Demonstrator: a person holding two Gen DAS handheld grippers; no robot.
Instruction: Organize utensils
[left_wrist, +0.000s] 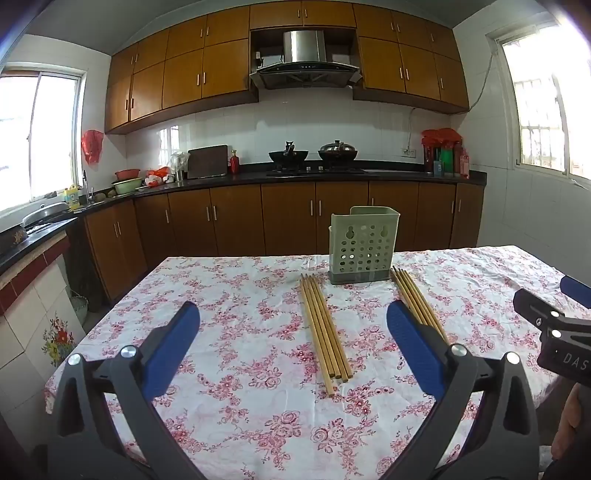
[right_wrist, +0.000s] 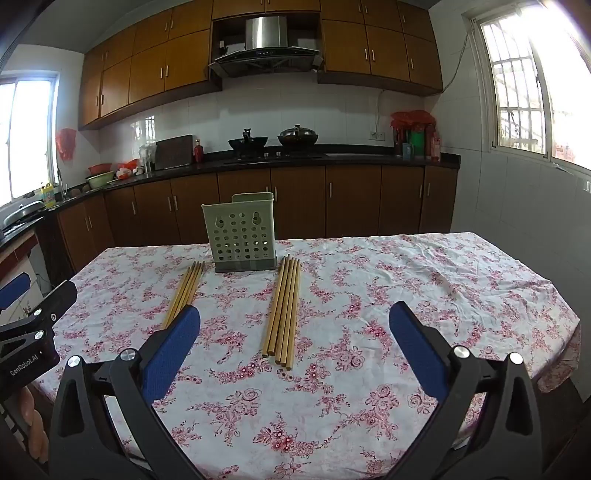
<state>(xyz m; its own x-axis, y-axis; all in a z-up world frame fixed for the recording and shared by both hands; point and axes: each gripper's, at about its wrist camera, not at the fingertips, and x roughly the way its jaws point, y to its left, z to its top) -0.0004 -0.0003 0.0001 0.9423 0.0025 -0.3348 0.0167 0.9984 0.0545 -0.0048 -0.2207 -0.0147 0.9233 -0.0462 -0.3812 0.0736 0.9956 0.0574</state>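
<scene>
Ahead of my left gripper (left_wrist: 293, 349), just past its fingertips, one bundle of chopsticks (left_wrist: 325, 328) lies flat on the floral tablecloth (left_wrist: 236, 402), running away from me toward the holder (left_wrist: 364, 245). A second bundle (right_wrist: 282, 312) lies the same way ahead of my right gripper (right_wrist: 295, 349), between its two fingers as I look along them. The holder, a pale green perforated caddy, stands upright at the far ends of both bundles, between them and close to their tips.

Both my grippers are spread wide and carry nothing; each hovers above the cloth, short of its bundle.

I judge the chopsticks to be light, stiff and smooth, so a loose bundle is likely to roll apart or fan out under a pinch. I would take each bundle crosswise near its middle, pads squeezing the sticks together from the sides, so that it balances and can be tipped upright. The cloth is wrinkled and soft, so it may catch a low fingertip. The holder looks light too and could slide if the sticks knock its rim.
</scene>
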